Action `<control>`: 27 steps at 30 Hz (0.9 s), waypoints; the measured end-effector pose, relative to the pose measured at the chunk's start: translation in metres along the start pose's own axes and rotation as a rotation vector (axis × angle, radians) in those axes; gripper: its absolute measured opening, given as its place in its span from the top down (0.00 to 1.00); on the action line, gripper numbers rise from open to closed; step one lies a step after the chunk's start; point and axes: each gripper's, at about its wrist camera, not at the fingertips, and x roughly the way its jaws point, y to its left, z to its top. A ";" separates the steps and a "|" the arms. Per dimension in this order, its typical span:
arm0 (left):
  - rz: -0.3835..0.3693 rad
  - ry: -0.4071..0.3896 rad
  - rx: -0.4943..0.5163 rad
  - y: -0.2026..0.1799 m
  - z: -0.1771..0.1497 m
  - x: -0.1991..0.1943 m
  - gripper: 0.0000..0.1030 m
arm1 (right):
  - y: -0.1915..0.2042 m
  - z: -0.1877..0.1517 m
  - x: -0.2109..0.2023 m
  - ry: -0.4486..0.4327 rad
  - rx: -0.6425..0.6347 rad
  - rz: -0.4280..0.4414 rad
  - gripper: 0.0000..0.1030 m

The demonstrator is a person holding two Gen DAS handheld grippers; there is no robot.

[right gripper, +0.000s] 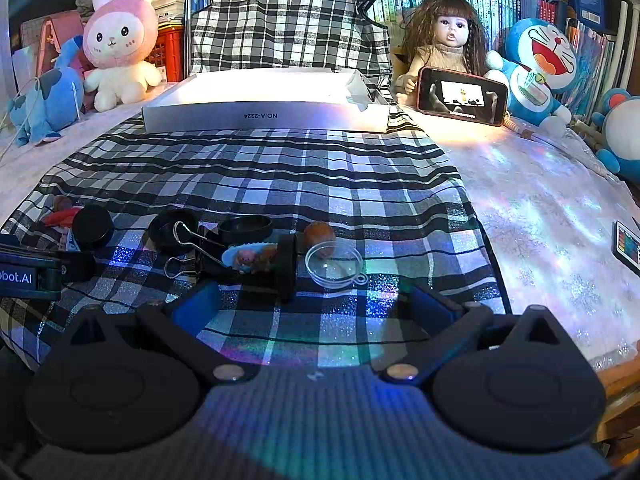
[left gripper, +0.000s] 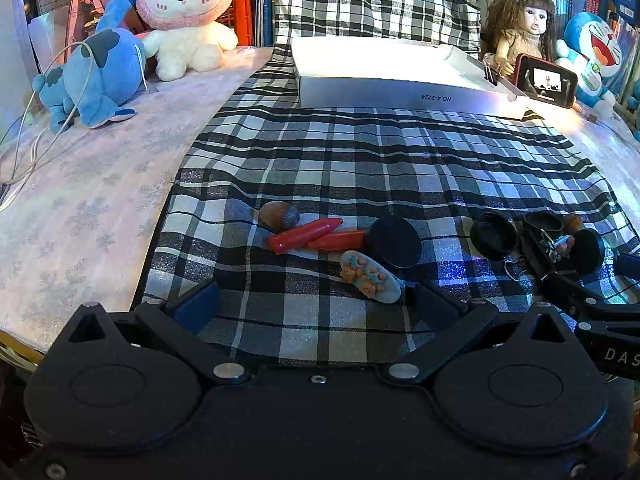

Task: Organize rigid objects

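Both grippers, left (left gripper: 312, 300) and right (right gripper: 316, 300), are hovering wide and empty before the shallow white cardboard box (left gripper: 400, 92), likely needing a first pick from the clutter.

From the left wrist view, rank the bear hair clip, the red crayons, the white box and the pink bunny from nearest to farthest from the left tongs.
1. Bear hair clip: just ahead of the open left tongs, slightly right.
2. Red crayons: a little farther, centre.
3. White box: far end of the checked cloth, centre-right.
4. Pink bunny: at the back, far left.
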 end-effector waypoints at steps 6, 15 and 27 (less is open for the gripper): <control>0.000 0.000 0.000 0.000 0.000 0.000 0.00 | 0.002 0.000 -0.001 -0.003 0.001 -0.003 0.00; -0.008 -0.011 0.003 0.001 0.000 -0.003 0.00 | -0.001 -0.003 -0.004 -0.021 0.004 -0.009 0.00; -0.018 -0.065 0.005 0.006 -0.008 -0.003 0.00 | -0.001 -0.013 -0.005 -0.104 0.007 -0.009 0.00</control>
